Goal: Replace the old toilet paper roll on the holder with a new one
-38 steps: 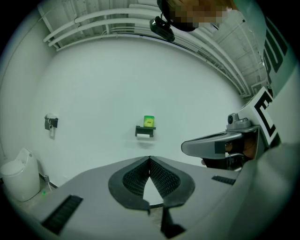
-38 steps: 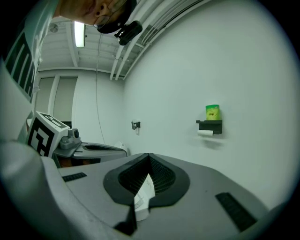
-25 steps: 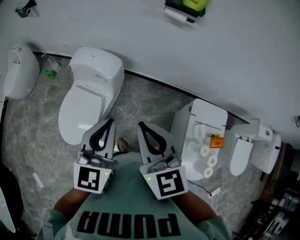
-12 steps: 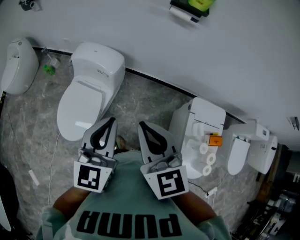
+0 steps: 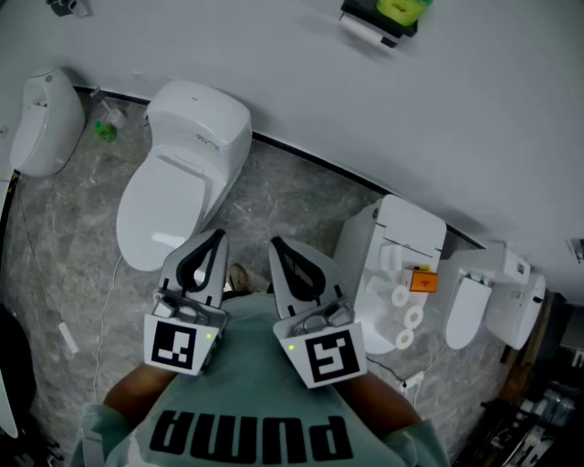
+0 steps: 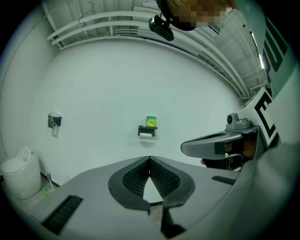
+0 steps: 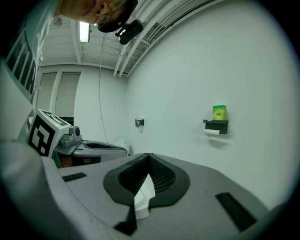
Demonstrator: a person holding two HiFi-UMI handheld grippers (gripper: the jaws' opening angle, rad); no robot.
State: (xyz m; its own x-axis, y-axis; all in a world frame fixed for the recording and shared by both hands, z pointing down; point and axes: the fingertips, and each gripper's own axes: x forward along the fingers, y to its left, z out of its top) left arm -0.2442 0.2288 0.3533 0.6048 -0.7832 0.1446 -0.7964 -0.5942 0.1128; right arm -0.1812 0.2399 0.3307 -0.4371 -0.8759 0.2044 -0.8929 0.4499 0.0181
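A black wall holder (image 5: 379,23) with a white paper roll (image 7: 212,132) under it and a green object (image 6: 151,121) on top hangs far ahead on the white wall. Several new white rolls (image 5: 407,316) lie on a toilet at the right. My left gripper (image 5: 217,235) and right gripper (image 5: 274,243) are held side by side close to my chest. Both are shut with nothing between the fingertips. In the left gripper view the left gripper (image 6: 149,158) points at the holder (image 6: 147,131). The right gripper (image 7: 149,154) has the holder (image 7: 215,124) to its right.
A white toilet (image 5: 182,173) stands against the wall ahead on the grey stone floor. Another fixture (image 5: 41,123) is at far left with a green bottle (image 5: 107,132) beside it. Two more white toilets (image 5: 484,301) stand at the right. A small metal fitting (image 6: 54,121) hangs on the wall.
The head view has drifted a little, so the toilets and holder sit slightly further right. Both grippers stay where they were, still shut.
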